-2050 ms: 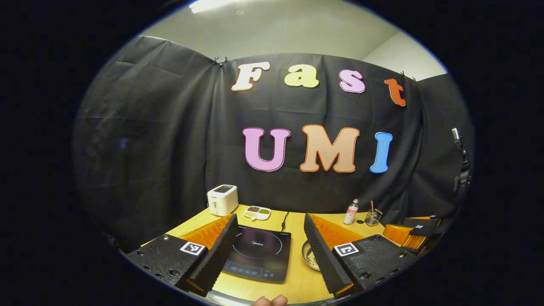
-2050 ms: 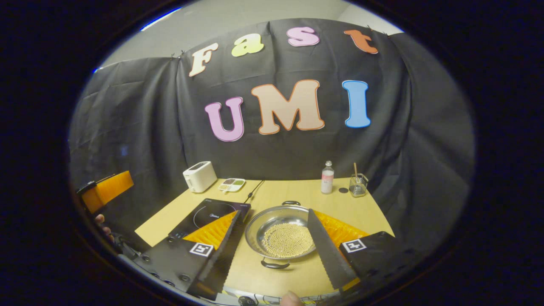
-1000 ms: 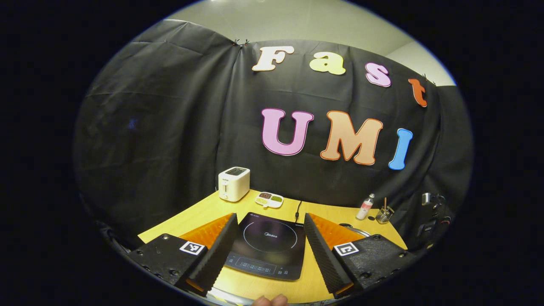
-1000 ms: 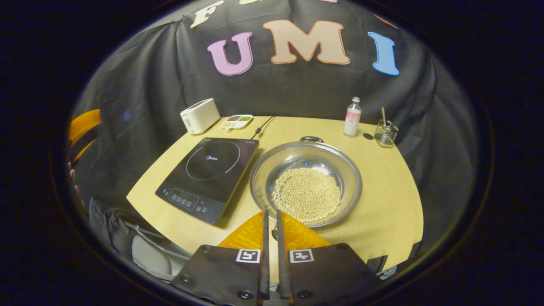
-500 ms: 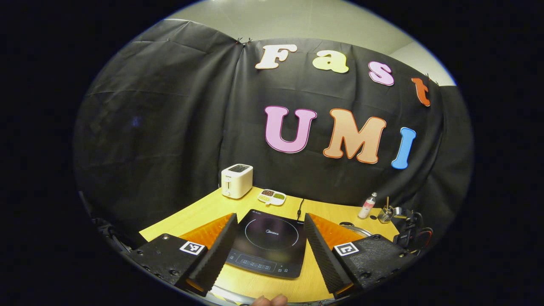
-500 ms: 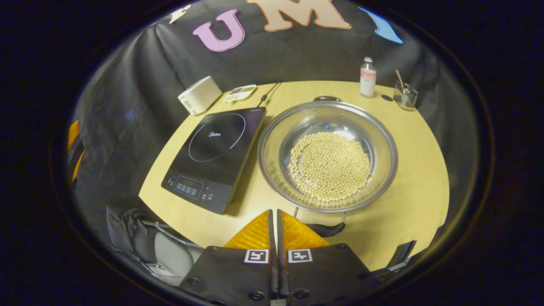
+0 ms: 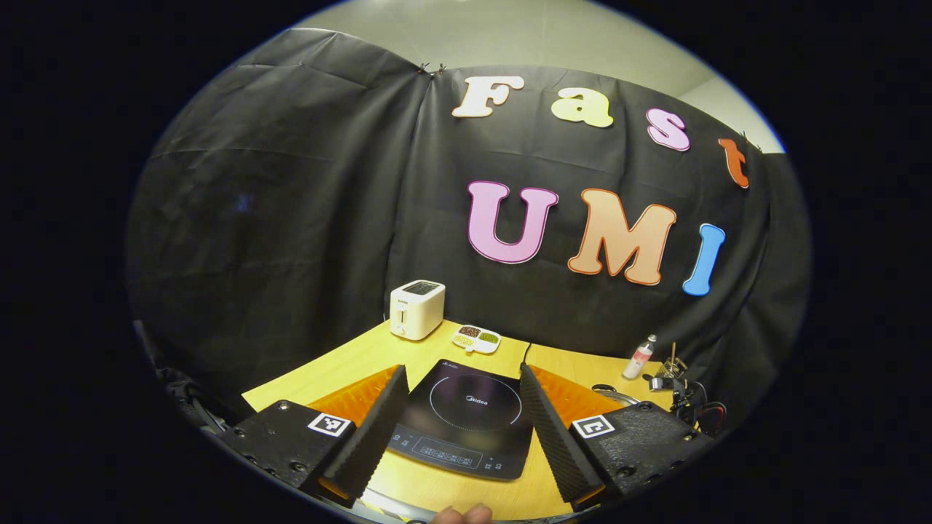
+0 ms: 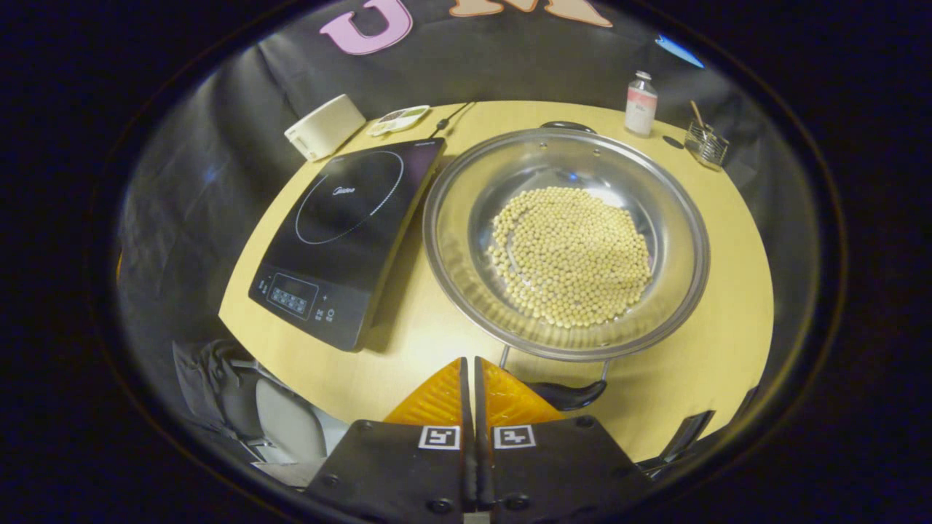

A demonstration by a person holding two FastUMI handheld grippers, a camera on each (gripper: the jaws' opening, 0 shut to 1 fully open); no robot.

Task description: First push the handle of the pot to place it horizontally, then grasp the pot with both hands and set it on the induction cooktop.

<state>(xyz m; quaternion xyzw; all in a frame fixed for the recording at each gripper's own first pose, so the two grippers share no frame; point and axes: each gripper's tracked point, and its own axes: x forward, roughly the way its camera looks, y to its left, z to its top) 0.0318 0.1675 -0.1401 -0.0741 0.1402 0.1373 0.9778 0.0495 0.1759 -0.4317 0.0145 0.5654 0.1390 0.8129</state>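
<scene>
Right now the right hand-held gripper (image 8: pixel 467 378), fingers pressed together on nothing, sits just left of the pot's near handle (image 8: pixel 566 394). The pot (image 8: pixel 566 240) lies ahead on the worktop (image 8: pixel 728 320), handles running near-to-far, beside the induction cooktop (image 8: pixel 342 225). Contact is hard to judge. The left hand-held gripper (image 7: pixel 459 429) hangs open, well apart.

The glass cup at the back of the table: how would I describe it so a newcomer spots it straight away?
Start at the big steel pot of beans in the right gripper view, then look past its far right rim towards the wall. Beside a small bottle stands the glass cup. It is see-through with a stick leaning in it, while the bottle is capped and pale.
</scene>
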